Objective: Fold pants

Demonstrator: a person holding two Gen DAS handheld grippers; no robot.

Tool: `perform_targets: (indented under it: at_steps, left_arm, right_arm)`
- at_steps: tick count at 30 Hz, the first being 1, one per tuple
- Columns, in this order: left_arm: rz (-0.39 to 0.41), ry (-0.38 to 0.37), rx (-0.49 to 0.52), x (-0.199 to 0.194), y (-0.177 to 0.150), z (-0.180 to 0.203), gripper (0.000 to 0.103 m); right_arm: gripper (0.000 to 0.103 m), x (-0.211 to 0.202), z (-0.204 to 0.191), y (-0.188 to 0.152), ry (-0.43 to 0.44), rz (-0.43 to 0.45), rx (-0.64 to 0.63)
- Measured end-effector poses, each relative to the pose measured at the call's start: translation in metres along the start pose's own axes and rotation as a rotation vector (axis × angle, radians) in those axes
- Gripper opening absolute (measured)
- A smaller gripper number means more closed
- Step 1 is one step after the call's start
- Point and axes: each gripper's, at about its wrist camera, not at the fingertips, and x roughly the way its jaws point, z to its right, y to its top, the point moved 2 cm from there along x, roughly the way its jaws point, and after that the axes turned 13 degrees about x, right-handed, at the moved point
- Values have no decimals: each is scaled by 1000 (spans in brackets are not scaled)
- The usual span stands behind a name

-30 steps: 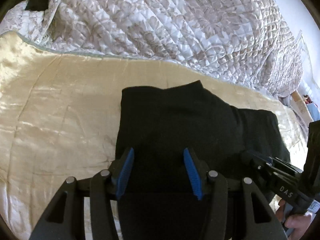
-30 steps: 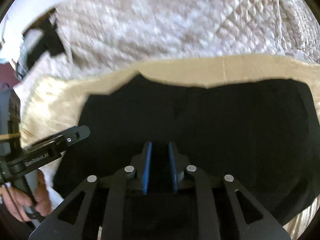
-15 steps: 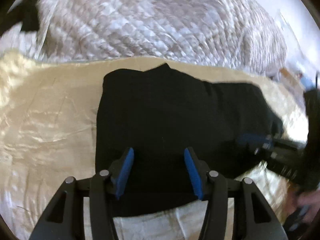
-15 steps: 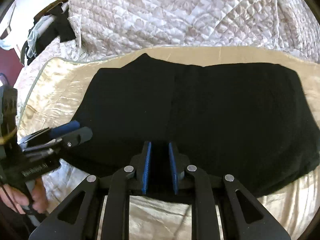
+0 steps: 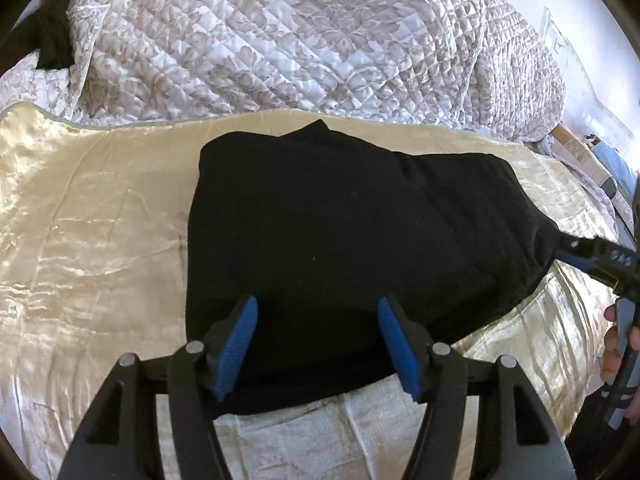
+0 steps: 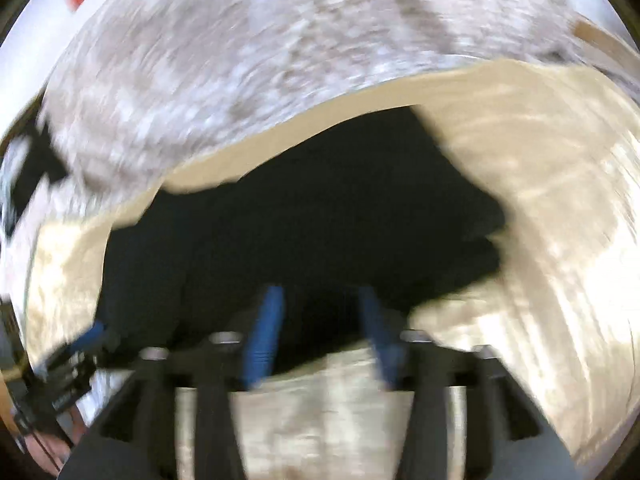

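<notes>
The black pants [image 5: 352,236] lie folded into a compact block on the cream satin sheet [image 5: 92,224]. My left gripper [image 5: 316,312] is open, its blue pads just above the near edge of the pants, holding nothing. In the blurred right wrist view the pants [image 6: 304,236] fill the middle, and my right gripper [image 6: 320,304] is open over their near edge. The right gripper also shows in the left wrist view [image 5: 592,256] at the pants' right end, and the left gripper shows at the lower left of the right wrist view [image 6: 76,356].
A quilted grey-and-white floral bedspread [image 5: 304,36] is bunched behind the sheet. A dark garment [image 5: 48,40] lies at the far left. Boxes and clutter [image 5: 580,148] sit beyond the bed's right edge, near a white wall.
The right gripper has opened and let go of the pants' edge, and it is swinging fast, blurring its view. The left gripper stays open and has pulled back slightly towards me.
</notes>
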Motion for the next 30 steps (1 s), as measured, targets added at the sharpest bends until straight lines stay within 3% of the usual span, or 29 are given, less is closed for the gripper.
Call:
perform_targets:
  at_steps: [3, 10, 14, 17, 20, 24, 26, 29, 30]
  left_arm:
    - [-2, 1, 1, -1, 0, 0, 66]
    - [1, -11, -80, -8, 3, -14, 66]
    - [-2, 8, -106, -8, 6, -19, 66]
    - [-16, 26, -109, -5, 9, -17, 66]
    - [-18, 40, -102, -4, 12, -14, 66]
    - [-11, 68, -91, -7, 15, -15, 66]
    - [-14, 83, -92, -7, 16, -17, 66]
    - [-20, 77, -107, -5, 17, -20, 66]
    - [-21, 76, -110, -4, 17, -20, 66]
  right_arm:
    - [65, -2, 23, 4, 22, -6, 125]
    - [67, -5, 31, 8, 81, -21, 264]
    - [68, 12, 34, 18, 91, 6, 248]
    - [79, 20, 32, 23, 120, 30, 267]
    - [80, 23, 24, 28, 98, 64, 259]
    - [79, 25, 19, 34, 145, 64, 281]
    - [76, 27, 15, 37, 153, 61, 277]
    - [55, 36, 10, 42, 149, 38, 265]
    - [43, 39, 10, 44, 137, 29, 261]
